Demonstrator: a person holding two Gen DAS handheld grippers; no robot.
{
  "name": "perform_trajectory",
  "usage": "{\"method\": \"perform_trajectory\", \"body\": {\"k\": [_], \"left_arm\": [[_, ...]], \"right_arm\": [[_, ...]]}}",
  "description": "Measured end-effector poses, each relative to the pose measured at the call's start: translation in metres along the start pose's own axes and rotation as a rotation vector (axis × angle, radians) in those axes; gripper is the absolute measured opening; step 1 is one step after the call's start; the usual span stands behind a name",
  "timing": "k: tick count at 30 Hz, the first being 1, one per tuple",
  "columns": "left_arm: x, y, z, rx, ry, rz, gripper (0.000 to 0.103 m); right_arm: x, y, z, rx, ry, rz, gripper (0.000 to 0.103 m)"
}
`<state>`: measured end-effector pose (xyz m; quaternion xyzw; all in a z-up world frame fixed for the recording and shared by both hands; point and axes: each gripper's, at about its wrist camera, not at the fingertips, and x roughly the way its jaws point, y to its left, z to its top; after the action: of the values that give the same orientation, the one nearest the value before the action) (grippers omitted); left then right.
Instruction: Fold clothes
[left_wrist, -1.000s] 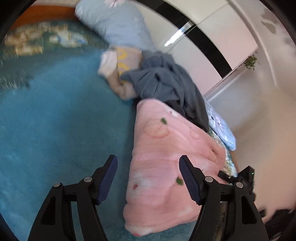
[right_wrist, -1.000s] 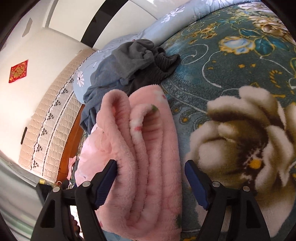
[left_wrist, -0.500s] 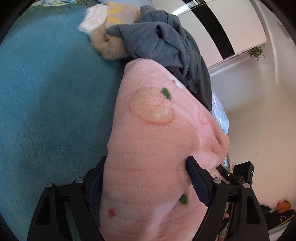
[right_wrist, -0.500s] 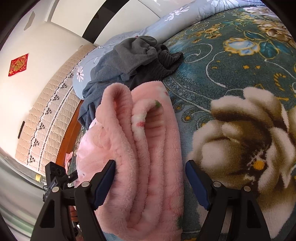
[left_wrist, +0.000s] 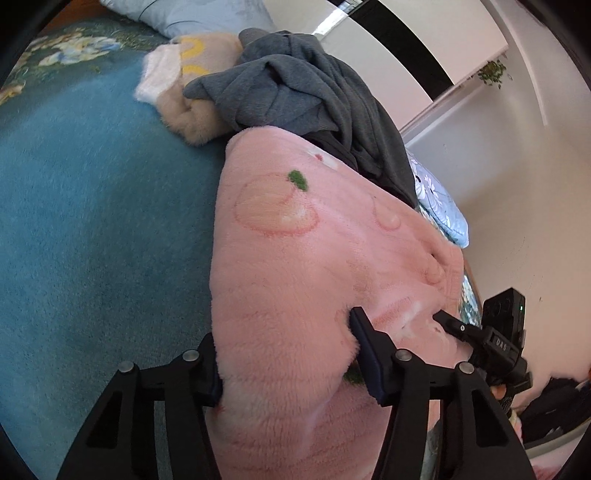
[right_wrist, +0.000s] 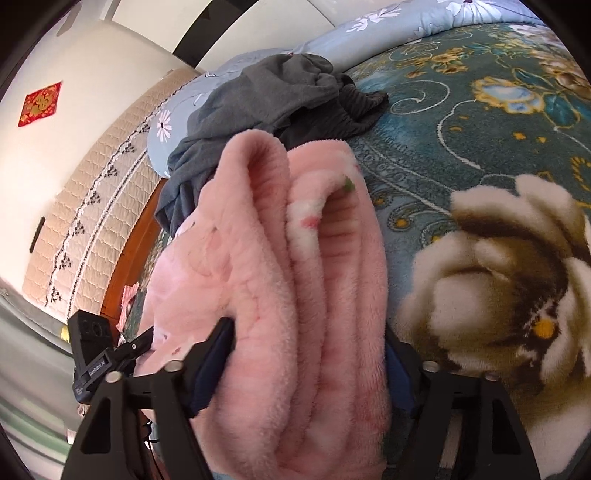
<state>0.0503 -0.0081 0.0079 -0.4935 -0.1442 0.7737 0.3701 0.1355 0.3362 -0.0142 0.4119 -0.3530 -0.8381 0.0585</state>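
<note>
A folded pink fleece garment with peach prints lies on the bed. My left gripper is around one end of it, both jaws pressed into the pile. My right gripper is around the opposite end, where the folded layers show edge-on. Each gripper shows in the other's view: the right gripper and the left gripper.
A heap of grey clothes lies just beyond the pink garment. A beige fleece piece lies beside it. The bed has a teal floral blanket, a pale blue pillow and a padded headboard.
Both grippers moved forward onto the pink garment and closed on its two ends; one second ago they stood open and short of it.
</note>
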Motion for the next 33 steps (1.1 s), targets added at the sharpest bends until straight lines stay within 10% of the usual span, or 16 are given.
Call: {"method": "perform_trajectory", "body": {"k": [17,33], "left_arm": [[-0.054,-0.013,-0.009,0.198,-0.108,0.006,0.037],[-0.197,0.086,0.044,0.172,-0.411,-0.001,0.037]], "right_arm": [[-0.029,0.036,-0.008,-0.020,-0.102,0.089,0.046],[0.023,0.248,0.045,-0.362,-0.102,0.136,0.046]]}}
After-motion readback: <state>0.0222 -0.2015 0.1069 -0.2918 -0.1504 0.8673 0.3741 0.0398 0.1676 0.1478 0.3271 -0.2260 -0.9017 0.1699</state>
